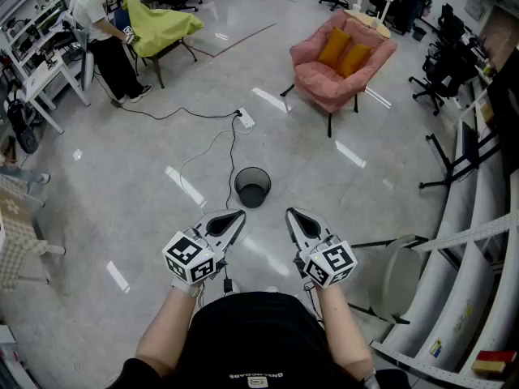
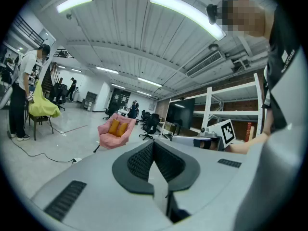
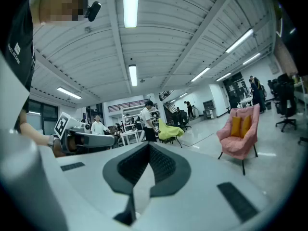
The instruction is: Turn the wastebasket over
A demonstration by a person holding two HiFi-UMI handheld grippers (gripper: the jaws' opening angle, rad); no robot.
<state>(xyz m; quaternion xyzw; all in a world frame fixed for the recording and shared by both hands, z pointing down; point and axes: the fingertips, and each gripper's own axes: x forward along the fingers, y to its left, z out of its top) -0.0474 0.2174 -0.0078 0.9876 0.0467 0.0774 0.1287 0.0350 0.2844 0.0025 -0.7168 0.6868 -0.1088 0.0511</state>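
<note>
A: Nearest first. The grippers?

B: Left gripper (image 1: 241,215) and right gripper (image 1: 290,213) are held side by side in front of the person's black shirt, tips toward 12 o'clock. Both sets of jaws are closed, ribbed pads together, nothing between them. Each gripper view confirms it.

A: The wastebasket?

B: Black mesh wastebasket (image 1: 252,186), at 12 o'clock just beyond the two tips and clear of both. It stands upright on the glossy grey floor (image 1: 146,217), mouth up.

A: Past that?

B: A white power strip (image 1: 246,119) at 12 o'clock, farther out. A cable from it runs toward the basket and another trails off toward 10.

A: Farther?

B: Pink armchair (image 1: 340,61) at 1 o'clock with orange cushions (image 1: 345,51). At 10 to 11 o'clock, a chair draped in yellow-green cloth (image 1: 158,24), and beside it a person in a white shirt (image 1: 101,31) standing by white desks. Black office chairs at the far edge, 12 to 2 o'clock.
</note>
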